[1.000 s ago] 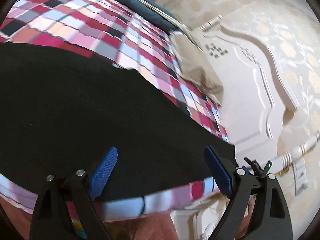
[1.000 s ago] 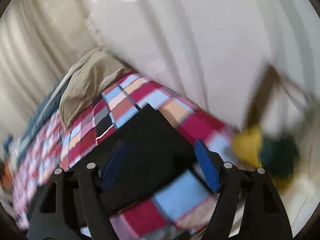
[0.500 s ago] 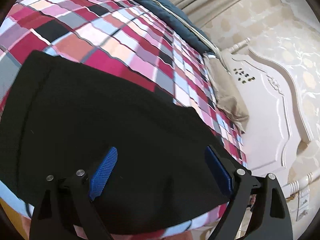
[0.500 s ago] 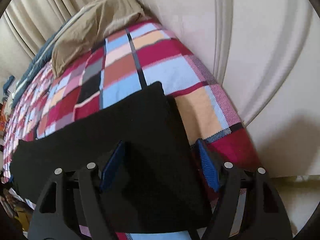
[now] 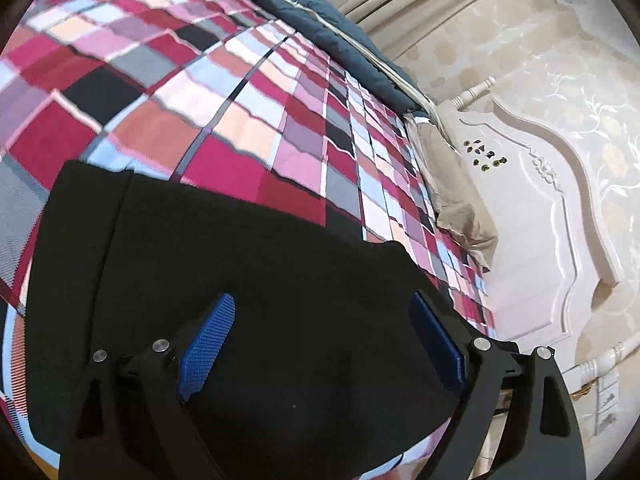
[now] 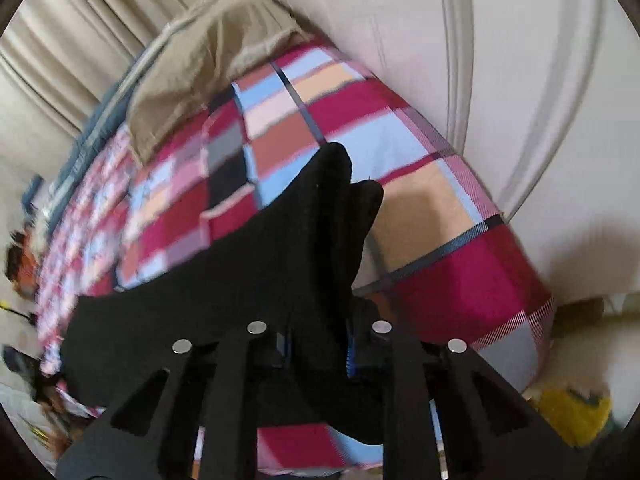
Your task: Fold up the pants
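Black pants lie flat on a plaid bedspread near the bed's front edge. My left gripper is open, its blue pads spread wide over the pants, holding nothing. In the right wrist view, my right gripper is shut on the end of the pants. The pinched cloth rises in a peak between the jaws, lifted off the bedspread.
A white carved headboard stands at the right. A tan pillow lies against it, also in the right wrist view. A dark blue quilt runs along the far side. Yellow and green items lie on the floor.
My right gripper has closed on the end of the pants and raised it. My left gripper stays open and has moved slightly over the pants.
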`<action>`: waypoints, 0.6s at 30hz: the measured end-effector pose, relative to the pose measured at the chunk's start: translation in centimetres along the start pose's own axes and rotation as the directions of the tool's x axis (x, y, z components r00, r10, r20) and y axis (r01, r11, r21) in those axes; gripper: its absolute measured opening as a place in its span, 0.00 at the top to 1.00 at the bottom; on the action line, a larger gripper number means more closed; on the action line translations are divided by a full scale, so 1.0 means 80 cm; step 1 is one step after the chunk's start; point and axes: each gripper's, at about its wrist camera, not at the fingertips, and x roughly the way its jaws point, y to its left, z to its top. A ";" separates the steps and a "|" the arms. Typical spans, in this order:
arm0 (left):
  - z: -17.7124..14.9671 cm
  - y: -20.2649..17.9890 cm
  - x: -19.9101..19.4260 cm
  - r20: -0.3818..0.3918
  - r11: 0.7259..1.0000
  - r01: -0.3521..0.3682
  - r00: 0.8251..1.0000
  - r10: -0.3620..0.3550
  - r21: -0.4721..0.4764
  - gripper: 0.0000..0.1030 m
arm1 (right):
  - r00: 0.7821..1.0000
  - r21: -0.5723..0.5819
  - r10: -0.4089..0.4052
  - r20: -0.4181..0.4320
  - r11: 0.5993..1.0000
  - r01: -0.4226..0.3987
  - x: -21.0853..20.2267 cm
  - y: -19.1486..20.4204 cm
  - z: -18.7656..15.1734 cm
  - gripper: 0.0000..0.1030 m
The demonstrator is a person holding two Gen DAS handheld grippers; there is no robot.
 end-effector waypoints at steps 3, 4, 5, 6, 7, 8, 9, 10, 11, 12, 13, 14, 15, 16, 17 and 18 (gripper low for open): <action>-0.001 0.015 0.004 -0.026 0.999 0.040 0.999 -0.041 -0.036 0.15 | 0.997 0.009 0.070 0.038 0.998 -0.070 -0.031 0.020 -0.001 0.84; 0.000 0.017 0.004 -0.029 0.998 0.051 0.998 -0.052 -0.038 0.15 | 0.994 0.008 0.096 0.051 0.995 -0.096 -0.042 0.030 -0.002 0.84; 0.000 0.019 0.003 -0.031 0.997 0.060 0.998 -0.061 -0.041 0.15 | 0.992 -0.001 0.112 0.064 0.994 -0.112 -0.053 0.042 -0.004 0.84; 0.000 0.019 0.002 -0.031 0.997 0.063 0.997 -0.064 -0.042 0.15 | 0.990 -0.013 0.123 0.072 0.992 -0.122 -0.061 0.053 -0.005 0.84; -0.001 0.018 0.002 -0.033 0.997 0.063 0.997 -0.065 -0.040 0.15 | 0.987 -0.028 0.138 0.084 0.990 -0.136 -0.072 0.069 -0.008 0.84; -0.001 0.018 0.003 -0.033 0.998 0.062 0.997 -0.063 -0.034 0.15 | 0.983 -0.039 0.155 0.095 0.988 -0.152 -0.081 0.084 -0.011 0.84; -0.002 0.017 0.002 -0.032 0.998 0.061 0.998 -0.061 -0.029 0.15 | 0.981 -0.048 0.166 0.103 0.986 -0.161 -0.087 0.099 -0.013 0.84; -0.003 0.016 0.002 -0.032 0.998 0.058 0.998 -0.059 -0.018 0.15 | 0.980 -0.061 0.168 0.111 0.985 -0.162 -0.093 0.115 -0.017 0.84; -0.005 0.014 0.002 -0.032 0.998 0.055 0.998 -0.055 -0.005 0.15 | 0.979 -0.070 0.166 0.117 0.985 -0.159 -0.097 0.127 -0.020 0.84; -0.006 0.013 0.002 -0.031 0.999 0.053 0.998 -0.053 0.003 0.15 | 0.977 -0.081 0.174 0.126 0.983 -0.165 -0.102 0.143 -0.025 0.84; -0.006 0.012 0.003 -0.029 0.999 0.050 0.998 -0.049 0.014 0.15 | 0.974 -0.091 0.185 0.131 0.980 -0.174 -0.104 0.159 -0.030 0.84; -0.008 0.011 0.003 -0.025 0.999 0.046 0.999 -0.046 0.026 0.15 | 0.972 -0.097 0.190 0.135 0.979 -0.178 -0.106 0.169 -0.035 0.84; -0.009 0.010 0.003 -0.023 0.998 0.043 0.999 -0.042 0.036 0.15 | 0.972 -0.105 0.191 0.140 0.979 -0.177 -0.105 0.185 -0.042 0.84; -0.011 0.010 0.003 -0.022 0.998 0.039 0.999 -0.038 0.045 0.15 | 0.971 -0.114 0.192 0.141 0.978 -0.176 -0.102 0.199 -0.048 0.84; -0.012 0.009 0.003 -0.021 0.998 0.035 0.999 -0.034 0.056 0.15 | 0.971 -0.122 0.191 0.143 0.977 -0.174 -0.099 0.209 -0.054 0.84; -0.013 0.007 0.004 -0.020 0.997 0.030 0.999 -0.028 0.068 0.15 | 0.971 -0.135 0.185 0.149 0.977 -0.165 -0.094 0.225 -0.061 0.84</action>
